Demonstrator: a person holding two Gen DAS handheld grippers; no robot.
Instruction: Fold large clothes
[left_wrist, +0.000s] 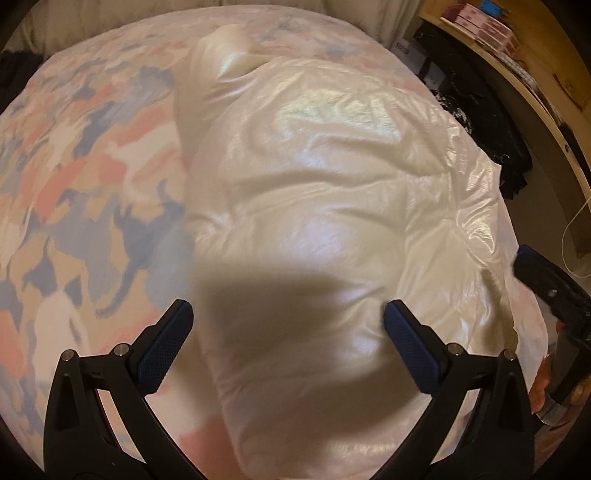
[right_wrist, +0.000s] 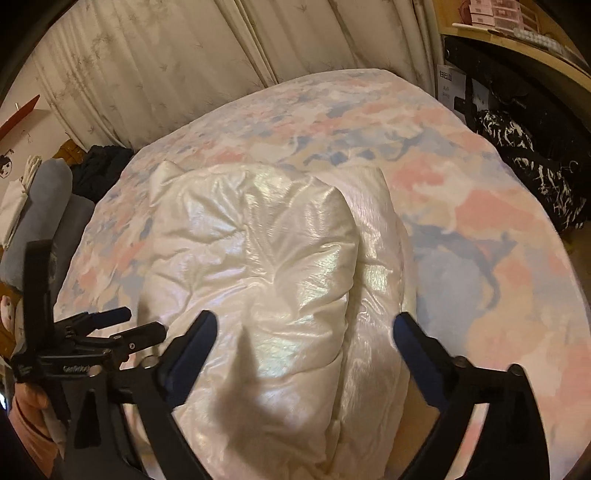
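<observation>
Left wrist view: the left tongs (left_wrist: 288, 317) hang wide apart above a shiny cream puffer jacket (left_wrist: 332, 192), gripping nothing. The jacket lies in a long, puffy bundle on a bed with a pink-and-blue patterned bedspread (left_wrist: 92, 177). The right tongs (left_wrist: 554, 291) show only as a dark shape at the frame's right edge, beside the jacket's hem.

Right wrist view: the right tongs (right_wrist: 304, 328) also stand fully spread and empty over the jacket (right_wrist: 258, 240), whose upper layer appears already laid over a lower one, though blur makes the layers hard to separate. The left tongs (right_wrist: 129, 325) sit at the lower left, near the jacket's edge.

To finish the fold well, each tongs likely needs to bite one corner of the near end, lift evenly, and lay it flat so trapped air escapes.
</observation>
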